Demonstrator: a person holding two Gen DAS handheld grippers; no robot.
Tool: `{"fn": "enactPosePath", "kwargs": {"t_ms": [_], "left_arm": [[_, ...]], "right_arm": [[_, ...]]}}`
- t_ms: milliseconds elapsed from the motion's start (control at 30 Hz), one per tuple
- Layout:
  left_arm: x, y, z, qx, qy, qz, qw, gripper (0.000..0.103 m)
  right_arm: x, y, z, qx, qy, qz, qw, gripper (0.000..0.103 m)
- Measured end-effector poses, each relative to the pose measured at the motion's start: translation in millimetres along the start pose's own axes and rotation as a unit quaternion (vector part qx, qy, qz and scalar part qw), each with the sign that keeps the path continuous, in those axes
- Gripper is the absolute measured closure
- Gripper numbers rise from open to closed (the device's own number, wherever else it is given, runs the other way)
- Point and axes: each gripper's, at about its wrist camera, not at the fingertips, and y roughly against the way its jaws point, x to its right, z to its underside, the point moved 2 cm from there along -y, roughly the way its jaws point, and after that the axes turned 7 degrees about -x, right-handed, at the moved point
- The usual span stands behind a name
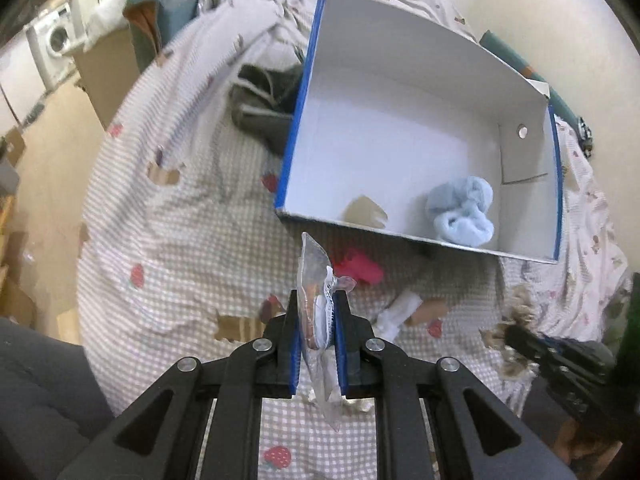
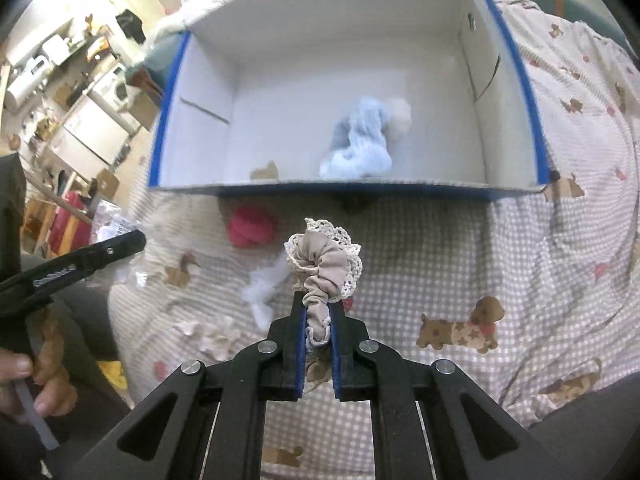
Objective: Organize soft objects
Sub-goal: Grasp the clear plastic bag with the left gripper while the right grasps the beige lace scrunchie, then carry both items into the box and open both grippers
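The open blue-edged box [image 2: 504, 56] on the checked bedspread [image 2: 460, 264] is taken as the landmark; a pale blue soft bundle [image 2: 358, 148] is already lodged inside it, against the near wall, so the box is judged to be the collecting place. The left gripper [image 1: 318, 316] is clamped nearly shut on a clear plastic packet [image 1: 316, 280] with something white inside; the packet is pinched at its middle, presumably so that the limp film does not slip, and is held in the air just short of the box's near wall. The right gripper [image 2: 318, 316] is closed tight on a beige lace-edged scrunchie [image 2: 324, 268], gripped by one fold so that the rest stands up above the fingers; it too is held in front of the near wall, apart from the box. A pink soft item [image 2: 252, 230] and a white scrap [image 2: 264, 284] are left lying on the bedspread between the grippers and the box; they are judged still to be sorted.
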Motion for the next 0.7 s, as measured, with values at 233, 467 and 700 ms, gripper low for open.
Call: {"fn": "enactPosePath", "kwargs": {"t_ms": [233,467,700], "left_arm": [[9,0,-19,0.022,-0.010,-0.017,0.9996,0.090],[23,0,-43,0.028,-0.025,-0.028,0.9989,0.090],[43,-3,-79,0.043,-0.047,-0.055,0.9964,0.090]], "right_arm": [[9,31,-21,0.036,0.004,-0.013,0.999,0.092],[17,46,-48,0.078,-0.006,-0.020,0.997,0.092],[45,57,-80,0.117,-0.030,-0.017,0.993,0.092]]}}
